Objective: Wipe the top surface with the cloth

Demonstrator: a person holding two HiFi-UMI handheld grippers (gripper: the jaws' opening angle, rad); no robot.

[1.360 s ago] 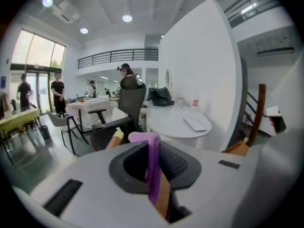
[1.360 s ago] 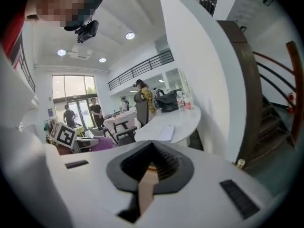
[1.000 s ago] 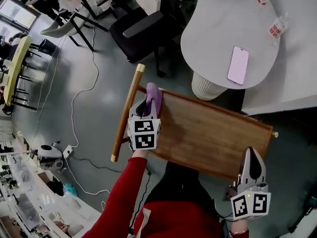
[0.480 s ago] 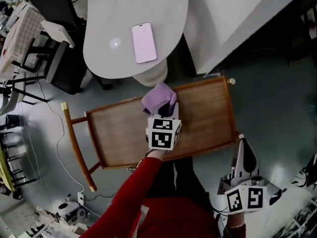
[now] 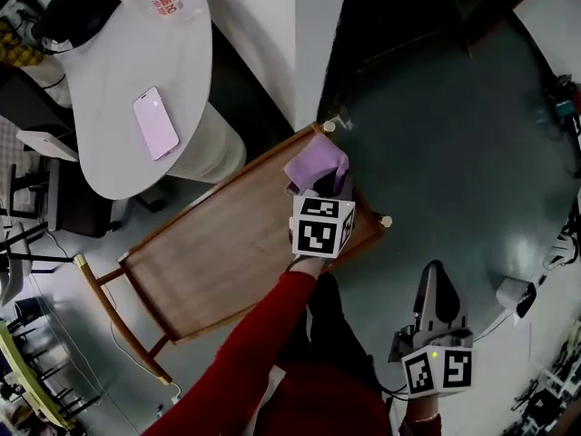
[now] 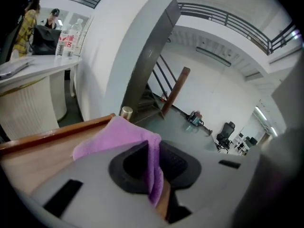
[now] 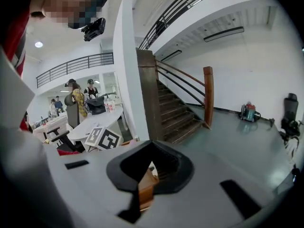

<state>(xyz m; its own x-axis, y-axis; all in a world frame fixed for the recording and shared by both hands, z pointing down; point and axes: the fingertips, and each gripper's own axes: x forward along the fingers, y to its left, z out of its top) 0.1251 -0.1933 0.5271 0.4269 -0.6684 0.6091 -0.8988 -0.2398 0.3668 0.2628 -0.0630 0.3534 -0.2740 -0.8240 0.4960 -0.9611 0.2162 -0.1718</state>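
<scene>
Left claw (image 5: 320, 187) of mine is clamped on the purple cloth (image 5: 315, 160). In the left gripper view a fold of the cloth (image 6: 114, 137) hangs pinched between the two dark pads (image 6: 130, 163). The rest of it spreads onto the wooden counter (image 5: 227, 252). The cloth lies at the counter's far right corner, just beside a brass knob (image 5: 329, 126) on the raised rim. My red sleeve (image 5: 254, 352) reaches across the near edge to it. My right claw (image 5: 437, 284) is off the counter, over the grey floor (image 5: 436, 153) and well apart from the cloth. Its jaws are together with nothing held between them. Past the counter's far side a pink phone (image 5: 156, 123) lies on a white counter (image 5: 109, 71).
</scene>
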